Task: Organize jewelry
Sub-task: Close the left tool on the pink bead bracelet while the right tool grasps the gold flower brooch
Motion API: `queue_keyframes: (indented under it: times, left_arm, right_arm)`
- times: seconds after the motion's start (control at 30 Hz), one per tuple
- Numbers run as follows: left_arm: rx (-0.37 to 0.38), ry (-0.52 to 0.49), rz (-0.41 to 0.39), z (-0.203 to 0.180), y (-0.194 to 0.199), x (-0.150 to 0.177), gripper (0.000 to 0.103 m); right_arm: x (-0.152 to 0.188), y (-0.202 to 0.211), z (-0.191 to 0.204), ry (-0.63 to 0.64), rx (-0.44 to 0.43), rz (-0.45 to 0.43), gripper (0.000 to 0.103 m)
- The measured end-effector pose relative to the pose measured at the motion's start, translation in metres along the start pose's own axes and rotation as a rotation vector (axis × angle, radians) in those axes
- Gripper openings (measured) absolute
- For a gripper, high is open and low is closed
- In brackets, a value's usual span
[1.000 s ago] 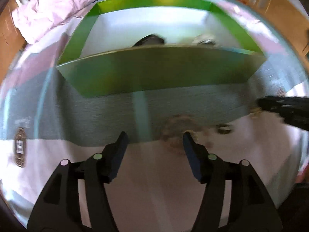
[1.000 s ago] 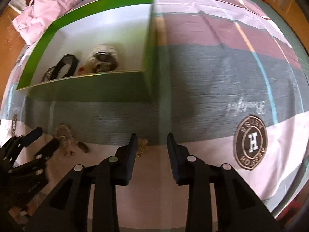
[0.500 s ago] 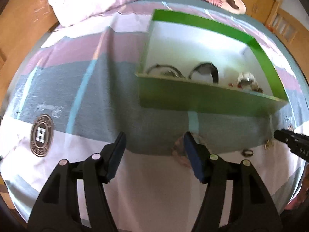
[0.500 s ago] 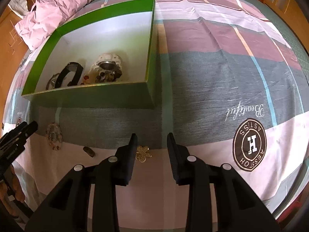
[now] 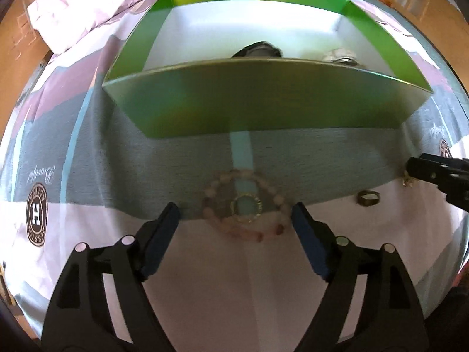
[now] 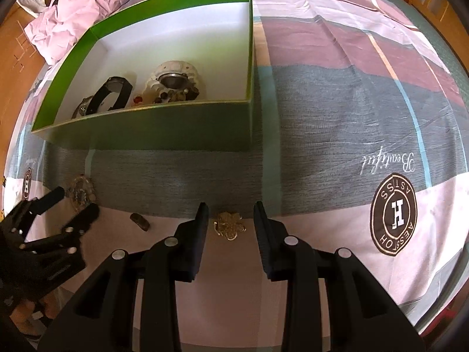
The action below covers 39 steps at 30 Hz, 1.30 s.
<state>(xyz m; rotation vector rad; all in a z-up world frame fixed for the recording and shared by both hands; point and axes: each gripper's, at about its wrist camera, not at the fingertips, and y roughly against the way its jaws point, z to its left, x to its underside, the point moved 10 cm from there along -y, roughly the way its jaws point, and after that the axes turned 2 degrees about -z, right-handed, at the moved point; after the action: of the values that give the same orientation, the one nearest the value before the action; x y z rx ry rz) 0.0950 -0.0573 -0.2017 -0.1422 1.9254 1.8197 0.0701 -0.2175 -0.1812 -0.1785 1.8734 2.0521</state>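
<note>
Both grippers hung over loose jewelry on striped bedsheet (image 6: pixel 337 135).
My left gripper (image 5: pixel 234 220) was opening w/ pink bead bracelet (image 5: pixel 244 205) between jaws, untouched; right gripper (image 6: pixel 231 220) stood narrow, astride gold filigree brooch (image 6: pixel 229 225), near green cardboard box (image 6: pixel 176 126).

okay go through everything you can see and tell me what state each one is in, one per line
Green box: open, watches inside.
Bead bracelet: on bedspread, ungrasped.
Ring: on bedspread.
Gold brooch: on bedspread, ungrasped.
Left gripper: opening, around bracelet.
Right gripper: open over brooch.

Green box (image 5: pixel 263 99) wall blocks ahead; bedspread (image 6: pixel 337 135) right seemingly clear.
</note>
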Motion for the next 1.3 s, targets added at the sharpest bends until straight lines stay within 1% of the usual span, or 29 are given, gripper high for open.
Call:
queue_keyframes:
  times: [0.03,0.07,0.13,0.17,0.23,0.27,0.3,0.33,0.4,0.43,0.47,0.63,0.73,0.77,0.8,0.87,0.93,1.0,1.1,1.17,1.3]
  left_arm:
    - [0.024,0.029,-0.006,0.003,0.003,-0.003,0.08]
    - [0.039,0.055,-0.015,0.009,0.005,-0.007,0.078]
    - [0.053,0.11,-0.032,0.021,0.011,-0.012,0.066]
    - [0.053,0.147,-0.036,0.03,0.012,-0.013,0.062]
    - [0.046,0.195,-0.025,0.042,0.01,-0.012,0.046]
    - [0.044,0.209,-0.015,0.047,0.01,-0.009,0.046]
    - [0.045,0.219,-0.001,0.05,0.007,-0.007,0.046]
    - [0.049,0.221,0.012,0.05,0.004,-0.005,0.046]
    - [0.039,0.201,0.012,0.048,0.003,-0.006,0.047]
    - [0.032,0.187,0.011,0.046,0.004,-0.006,0.048]
    - [0.024,0.172,0.013,0.045,0.003,-0.006,0.048]
    - [0.007,0.179,0.017,0.051,-0.001,-0.007,0.048]
    - [-0.031,0.144,0.002,0.05,-0.004,-0.01,0.048]
    - [-0.048,0.124,-0.004,0.048,-0.005,-0.011,0.046]
    - [-0.061,0.102,-0.014,0.045,-0.006,-0.014,0.032]
    - [-0.048,0.084,-0.024,0.041,-0.004,-0.017,0.01]
    - [-0.029,0.114,-0.031,0.045,0.0,-0.02,0.009]
    - [0.012,0.164,-0.041,0.052,0.005,-0.025,0.008]
    - [0.048,0.206,-0.066,0.059,0.017,-0.029,0.008]
    - [0.061,0.208,-0.091,0.062,0.027,-0.03,0.007]
    - [0.076,0.198,-0.121,0.056,0.037,-0.026,0.008]
  right_arm:
    - [-0.001,0.001,0.0,-0.008,-0.007,-0.007,0.033]
    - [-0.003,0.005,0.002,-0.018,-0.03,-0.022,0.033]
    - [-0.003,0.012,0.011,-0.017,-0.099,-0.046,0.033]
    - [-0.002,0.015,0.022,0.003,-0.141,-0.051,0.033]
    - [0.002,0.016,0.043,0.053,-0.196,-0.048,0.033]
    - [0.006,0.015,0.059,0.097,-0.218,-0.04,0.033]
    - [0.009,0.014,0.066,0.124,-0.221,-0.033,0.033]
    - [0.014,0.01,0.076,0.167,-0.209,-0.018,0.033]
    - [0.021,0.001,0.081,0.211,-0.155,0.004,0.033]
    - [0.023,-0.004,0.078,0.215,-0.122,0.01,0.033]
    - [0.022,-0.008,0.075,0.21,-0.108,0.015,0.033]
    - [0.018,-0.011,0.058,0.145,-0.096,0.022,0.033]
    - [0.016,-0.009,0.054,0.124,-0.097,0.019,0.033]
    - [0.015,-0.008,0.052,0.119,-0.1,0.018,0.033]
    - [0.014,-0.005,0.048,0.113,-0.102,0.014,0.033]
    - [0.011,0.002,0.04,0.089,-0.107,-0.007,0.033]
    - [0.003,0.008,0.031,0.054,-0.113,-0.028,0.033]
    - [-0.002,0.011,0.021,0.031,-0.102,-0.037,0.033]
    - [-0.003,0.01,0.001,0.005,-0.055,-0.028,0.033]
    - [0.002,0.005,-0.004,0.01,-0.028,0.003,0.033]
    - [0.013,-0.005,0.0,0.054,-0.002,0.049,0.033]
